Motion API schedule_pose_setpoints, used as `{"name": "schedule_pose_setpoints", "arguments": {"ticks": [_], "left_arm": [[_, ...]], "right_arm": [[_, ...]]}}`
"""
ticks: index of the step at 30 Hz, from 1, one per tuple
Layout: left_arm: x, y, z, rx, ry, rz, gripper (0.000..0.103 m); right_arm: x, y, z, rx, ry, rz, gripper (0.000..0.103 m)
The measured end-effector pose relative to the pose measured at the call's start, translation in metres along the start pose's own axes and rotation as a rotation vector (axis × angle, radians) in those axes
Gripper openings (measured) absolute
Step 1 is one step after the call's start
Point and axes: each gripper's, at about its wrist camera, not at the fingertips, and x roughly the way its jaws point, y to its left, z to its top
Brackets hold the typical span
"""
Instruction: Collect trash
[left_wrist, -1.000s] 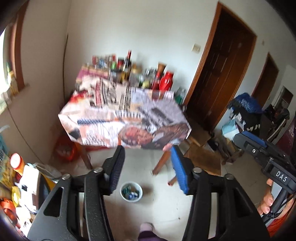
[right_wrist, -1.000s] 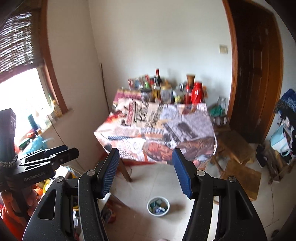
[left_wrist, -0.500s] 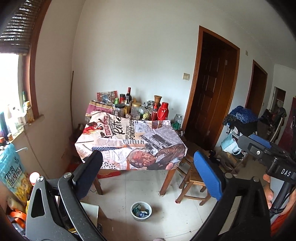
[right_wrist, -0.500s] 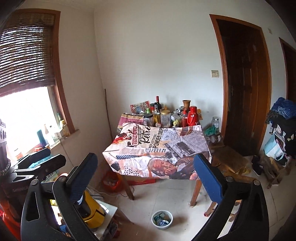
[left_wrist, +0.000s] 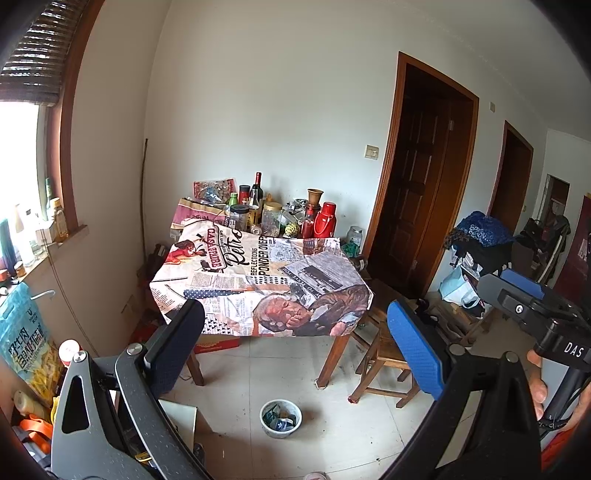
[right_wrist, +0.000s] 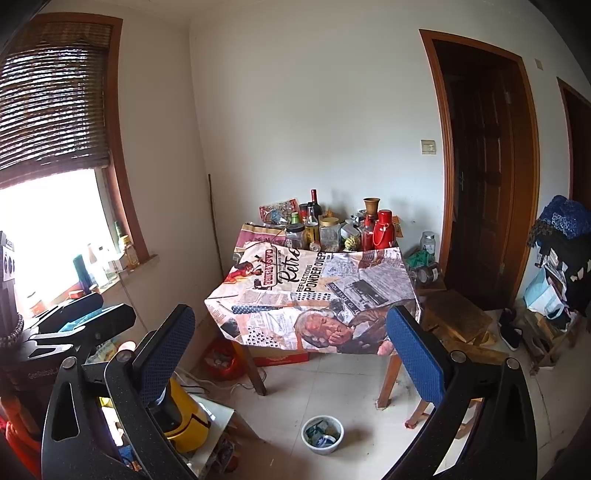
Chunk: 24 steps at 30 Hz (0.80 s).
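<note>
Trash bowl (left_wrist: 280, 413) on floor, below/btwn left tool (left_wrist: 295, 343).

a table (left_wrist: 192, 291) under a newspaper-print cloth (left_wrist: 258, 280) — bottles (left_wrist: 256, 195) and a red flask (left_wrist: 325, 221) at its back

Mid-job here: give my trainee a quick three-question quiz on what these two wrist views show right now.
1. True or false: the small white bowl holding scraps sits on the tiled floor.
2. The left hand-held gripper holds: A) a bottle B) nothing C) the bowl?
3. What covers the wooden table?

Key: 1 true. 2 B; the right hand-held gripper is open and empty too. 3 A newspaper-print cloth.
</note>
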Motion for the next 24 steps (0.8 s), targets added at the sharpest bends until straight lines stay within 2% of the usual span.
{"name": "schedule_pose_setpoints", "arguments": {"ticks": [24], "left_arm": [[0.015, -0.013, 0.001, -0.002, 0.013, 0.009, 0.1]], "right_arm": [[0.001, 0.001, 0.0, -0.016, 0.021, 0.002, 0.103]]}}
